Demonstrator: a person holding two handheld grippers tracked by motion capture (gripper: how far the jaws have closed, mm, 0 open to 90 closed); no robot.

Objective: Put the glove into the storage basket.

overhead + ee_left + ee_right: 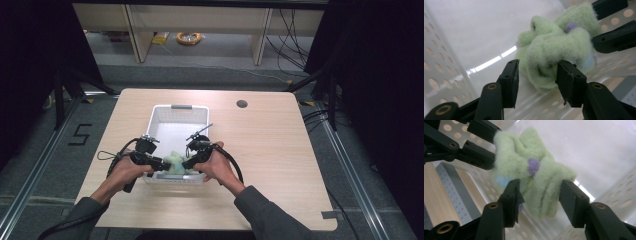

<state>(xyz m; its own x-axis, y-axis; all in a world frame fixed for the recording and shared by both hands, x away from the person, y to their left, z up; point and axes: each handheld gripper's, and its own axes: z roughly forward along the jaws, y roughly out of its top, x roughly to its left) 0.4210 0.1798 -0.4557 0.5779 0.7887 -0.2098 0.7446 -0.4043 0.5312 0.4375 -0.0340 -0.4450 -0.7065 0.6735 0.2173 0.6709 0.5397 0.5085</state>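
A crumpled light green fuzzy cloth (175, 161) with a purple dot and a pale blue patch lies in the near end of a white perforated basket (165, 122). My left gripper (162, 163) reaches in from the left and my right gripper (188, 162) from the right. In the left gripper view the cloth (554, 50) sits between the jaws of my left gripper (537, 67), with a gap at one pad. In the right gripper view the cloth (534, 177) sits loosely between the jaws of my right gripper (540, 187). Both grippers are open.
The basket stands in the middle of a light wooden table (270, 165) with a round cable hole (242, 103) at the back right. Basket walls (439, 75) close in on both grippers. Shelf legs and a yellow cable coil (189, 37) lie on the floor beyond.
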